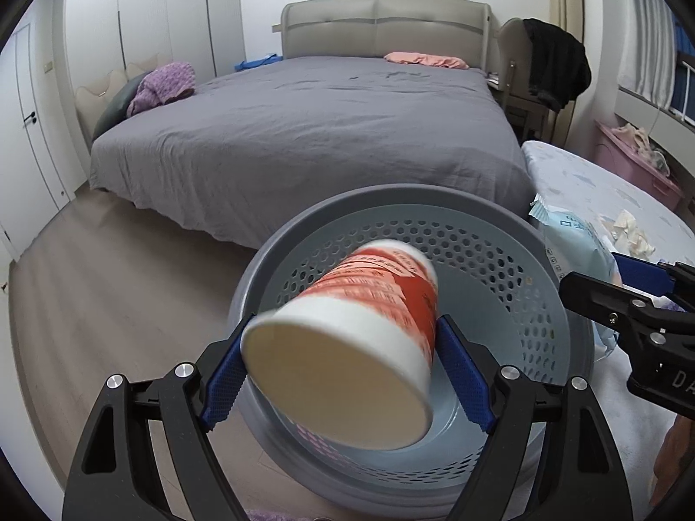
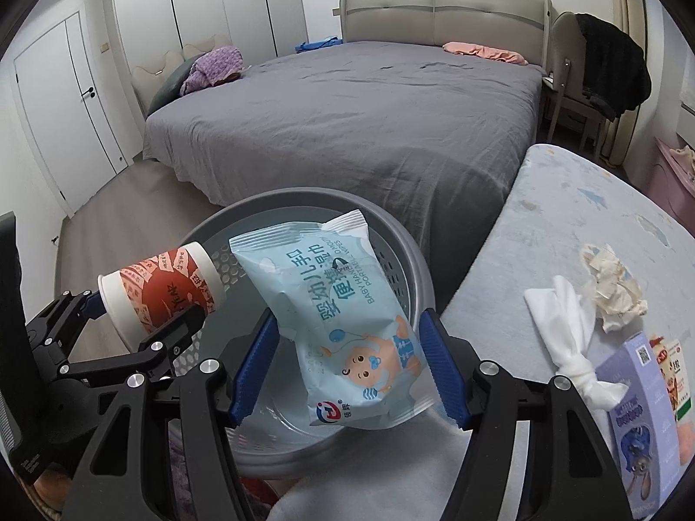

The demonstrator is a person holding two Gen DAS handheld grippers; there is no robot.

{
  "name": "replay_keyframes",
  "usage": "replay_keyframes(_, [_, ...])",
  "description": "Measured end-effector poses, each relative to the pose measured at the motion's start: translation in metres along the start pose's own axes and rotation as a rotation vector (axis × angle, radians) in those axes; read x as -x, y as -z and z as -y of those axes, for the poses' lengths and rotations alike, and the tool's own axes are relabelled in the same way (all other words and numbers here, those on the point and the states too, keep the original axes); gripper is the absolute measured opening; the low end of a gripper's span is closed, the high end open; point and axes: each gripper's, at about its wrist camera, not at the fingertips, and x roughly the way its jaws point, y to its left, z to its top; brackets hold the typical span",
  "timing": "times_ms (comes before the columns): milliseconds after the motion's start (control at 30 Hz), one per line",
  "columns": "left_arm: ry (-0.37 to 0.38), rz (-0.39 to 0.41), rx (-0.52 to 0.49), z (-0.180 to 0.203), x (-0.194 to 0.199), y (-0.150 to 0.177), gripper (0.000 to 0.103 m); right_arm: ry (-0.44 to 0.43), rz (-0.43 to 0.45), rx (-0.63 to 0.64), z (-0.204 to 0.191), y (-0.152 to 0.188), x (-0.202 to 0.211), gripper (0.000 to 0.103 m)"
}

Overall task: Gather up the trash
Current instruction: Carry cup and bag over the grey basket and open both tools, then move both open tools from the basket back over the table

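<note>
My left gripper (image 1: 343, 373) is shut on a red-and-white paper cup (image 1: 347, 338), held on its side over the grey perforated waste basket (image 1: 499, 269). The cup also shows in the right wrist view (image 2: 160, 299), with the left gripper (image 2: 130, 317) around it. My right gripper (image 2: 347, 369) is shut on a light blue baby wipes pack (image 2: 339, 317), held over the same basket (image 2: 399, 243). The right gripper appears at the right edge of the left wrist view, its fingertips hidden behind the basket rim.
A small bed with a pale blue sheet (image 2: 564, 225) at right carries a crumpled tissue (image 2: 612, 286), a white knotted cloth (image 2: 569, 330), a purple box (image 2: 638, 412) and a small packet (image 2: 673, 373). A large grey bed (image 2: 369, 121) lies behind. Wooden floor (image 1: 108, 286) is at left.
</note>
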Motion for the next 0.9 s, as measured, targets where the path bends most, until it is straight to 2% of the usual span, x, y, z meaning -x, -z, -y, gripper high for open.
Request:
replay_keyframes(100, [-0.012, -0.001, 0.009, -0.002, 0.000, 0.001, 0.087, 0.007, 0.006, 0.009, 0.000, -0.003, -0.003, 0.065])
replay_keyframes(167, [-0.018, -0.001, 0.013, -0.004, -0.001, 0.000, 0.087, 0.023, 0.014, 0.012, 0.001, -0.004, -0.003, 0.072])
replay_keyframes(900, [-0.031, -0.019, 0.037, -0.008, -0.004, 0.006, 0.092, 0.043, 0.004, -0.026, 0.004, 0.009, -0.001, 0.072])
